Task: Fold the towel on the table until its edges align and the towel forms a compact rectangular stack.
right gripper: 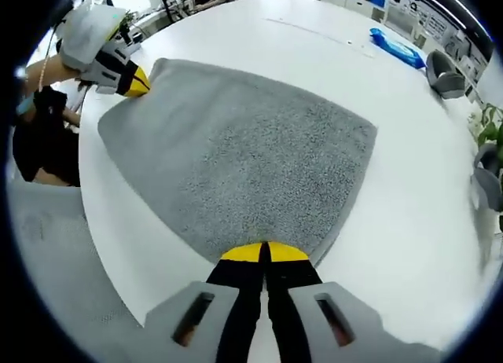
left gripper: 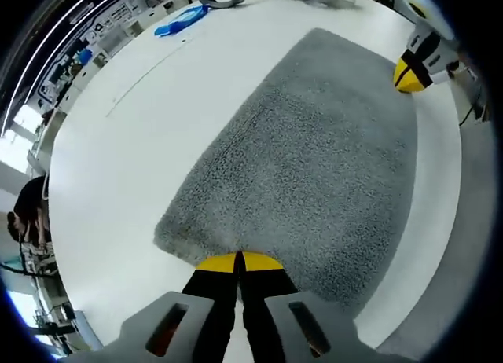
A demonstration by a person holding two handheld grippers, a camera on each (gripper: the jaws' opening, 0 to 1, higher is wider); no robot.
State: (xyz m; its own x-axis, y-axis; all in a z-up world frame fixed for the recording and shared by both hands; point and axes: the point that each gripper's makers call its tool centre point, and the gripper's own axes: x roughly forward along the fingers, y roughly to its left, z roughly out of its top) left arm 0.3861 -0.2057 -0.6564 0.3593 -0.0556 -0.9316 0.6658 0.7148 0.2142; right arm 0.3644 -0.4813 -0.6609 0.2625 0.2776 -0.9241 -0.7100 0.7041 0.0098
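While clamped: tools (left gripper: 238, 261) on towel (left gripper: 314, 159).

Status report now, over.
Left hand-held gripper shut on towel edge. Right hand-held gripper shut on another edge. Towel flat on table. Nothing in the way.

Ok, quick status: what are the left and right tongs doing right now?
Left tongs: shut on the near edge of the grey towel.
Right tongs: shut on the towel's edge too.
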